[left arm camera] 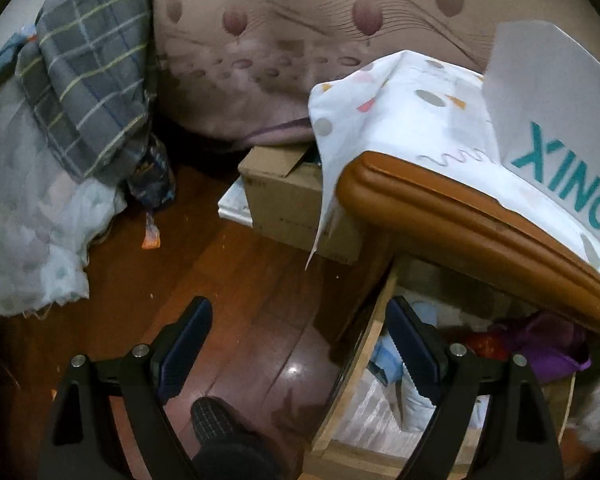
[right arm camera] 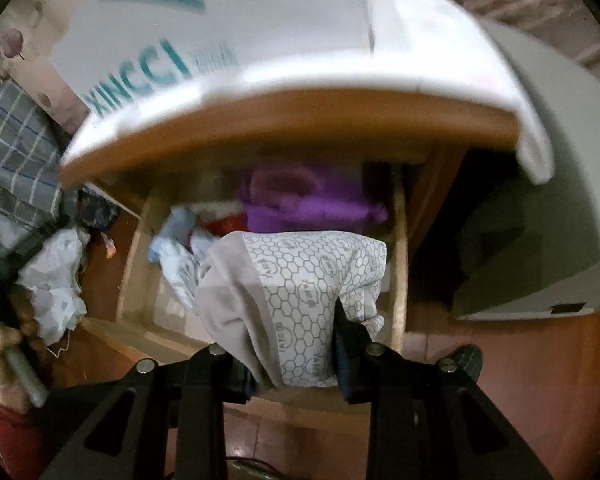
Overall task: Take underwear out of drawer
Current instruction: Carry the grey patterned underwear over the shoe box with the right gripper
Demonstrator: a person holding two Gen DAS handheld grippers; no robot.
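Left wrist view: nearest the lens, the left gripper (left arm camera: 300, 344) fills the bottom of the frame with its jaws spread wide and nothing between them. One finger stands over the dark red wooden floor (left arm camera: 236, 280), the other over the side wall of the open drawer (left arm camera: 360, 356) at lower right. A dark checked slipper toe (left arm camera: 212, 420) shows at the bottom centre. In the drawer lie pale blue and white cloths and a purple garment (left arm camera: 548, 340). Above it juts the brown nightstand top (left arm camera: 440, 208), draped with a white dotted cloth (left arm camera: 400, 112) and carrying a white box printed "XINC" (left arm camera: 556, 120). A cardboard box (left arm camera: 288, 200) sits on the floor in the middle, a grey plaid fabric (left arm camera: 92, 92) fills the upper left, and a pinkish patterned bedspread (left arm camera: 300, 40) runs across the top.

Right wrist view: closest in, the right gripper (right arm camera: 296, 364) is clamped on the underwear (right arm camera: 300, 280), a white piece with a grey honeycomb print and a plain grey panel, bunched up above the front edge of the drawer. Only this view shows the held garment, the whole drawer interior with the purple garment at the back, a hand (right arm camera: 4, 344) on a grey handle at the left edge, and a white panel (right arm camera: 560, 200) at the right. The picture is blurred.
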